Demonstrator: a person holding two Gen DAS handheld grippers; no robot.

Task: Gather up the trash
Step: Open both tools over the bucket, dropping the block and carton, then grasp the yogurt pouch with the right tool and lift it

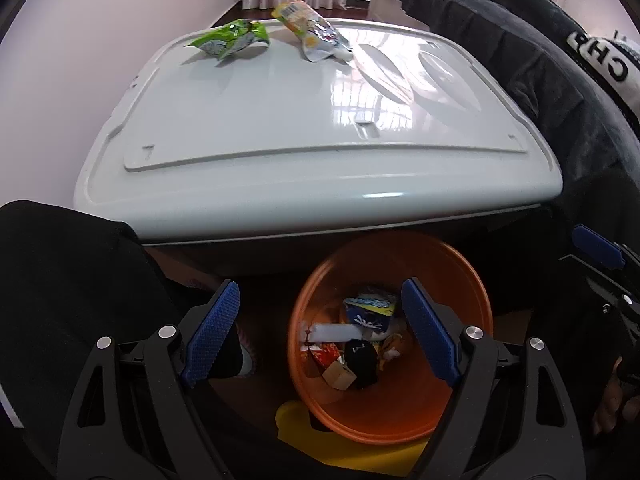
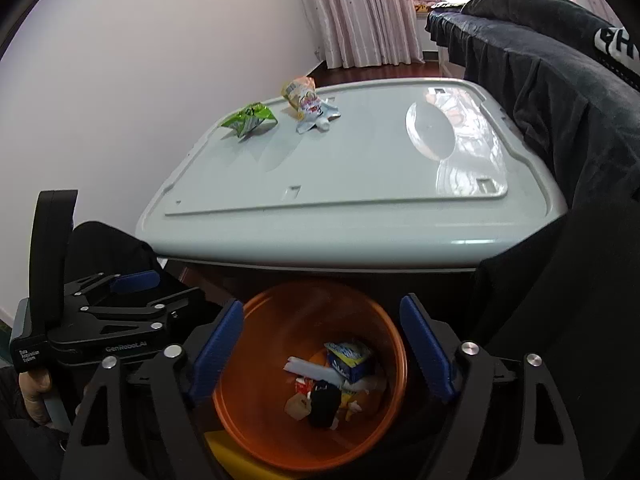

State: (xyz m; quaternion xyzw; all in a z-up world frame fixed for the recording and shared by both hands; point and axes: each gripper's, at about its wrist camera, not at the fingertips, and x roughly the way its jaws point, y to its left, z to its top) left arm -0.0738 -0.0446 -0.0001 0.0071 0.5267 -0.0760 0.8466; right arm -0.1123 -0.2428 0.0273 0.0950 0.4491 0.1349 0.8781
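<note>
An orange bin (image 1: 472, 300) (image 2: 260, 432) stands on the floor in front of a pale grey table (image 1: 280, 128) (image 2: 360, 200). Several wrappers and small boxes lie inside it. A green wrapper (image 1: 232, 38) (image 2: 250, 118) and a yellow-and-white pouch (image 1: 312, 32) (image 2: 310, 104) lie at the table's far edge. My left gripper (image 1: 320, 296) is open and empty above the bin. My right gripper (image 2: 322, 314) is open and empty above the bin. The left gripper's body also shows in the right wrist view (image 2: 116, 312).
A dark jacket (image 1: 520, 64) (image 2: 560, 100) is draped along the table's right side. A yellow object (image 1: 296, 428) lies under the bin. A white wall is to the left, curtains (image 2: 360, 12) at the back.
</note>
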